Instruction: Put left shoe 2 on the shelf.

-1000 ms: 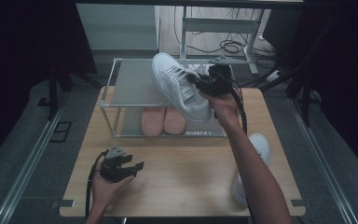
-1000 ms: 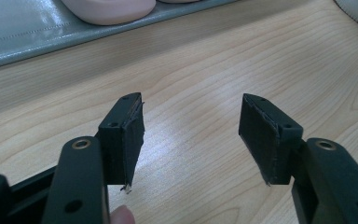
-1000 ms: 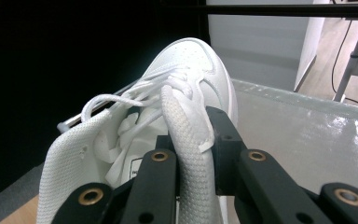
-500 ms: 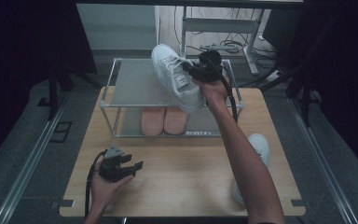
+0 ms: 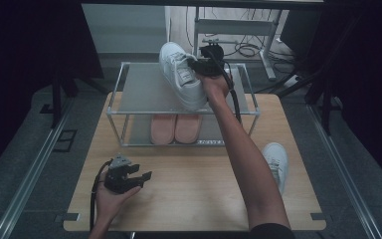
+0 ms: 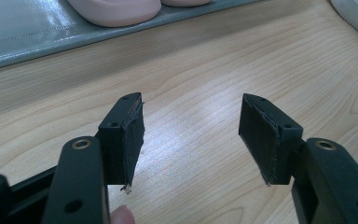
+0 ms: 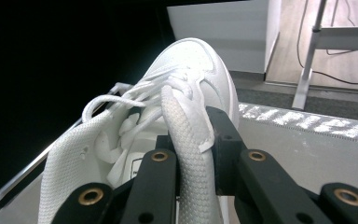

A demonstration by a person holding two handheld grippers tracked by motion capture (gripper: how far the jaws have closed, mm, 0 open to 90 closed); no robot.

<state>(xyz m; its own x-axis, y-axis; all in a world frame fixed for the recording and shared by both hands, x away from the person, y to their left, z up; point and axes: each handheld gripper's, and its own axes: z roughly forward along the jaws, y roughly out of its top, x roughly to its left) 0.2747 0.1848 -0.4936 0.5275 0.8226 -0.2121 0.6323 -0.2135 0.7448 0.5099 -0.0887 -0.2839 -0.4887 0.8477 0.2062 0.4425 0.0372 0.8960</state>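
While the right tongs [image 5: 199,64] pinch the white sneaker [image 5: 181,74] by its collar over the rack's top shelf [image 5: 139,92], next it needs lowering flat; left tongs [image 5: 142,179] idle wide on the tabletop [image 5: 189,199].

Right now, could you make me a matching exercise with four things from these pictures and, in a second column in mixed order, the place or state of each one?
Column one:
1. white sneaker in the right gripper
2. pink shoes
3. second white sneaker
4. left gripper

Column two:
A. lying on the wooden table, to the right of the person's arm
B. jaws open with nothing between them, low over the table
C. on the lower shelf of the rack
D. gripped at the side of its opening, over the top shelf of the rack

Pairs: 1-D, 2-C, 3-A, 4-B
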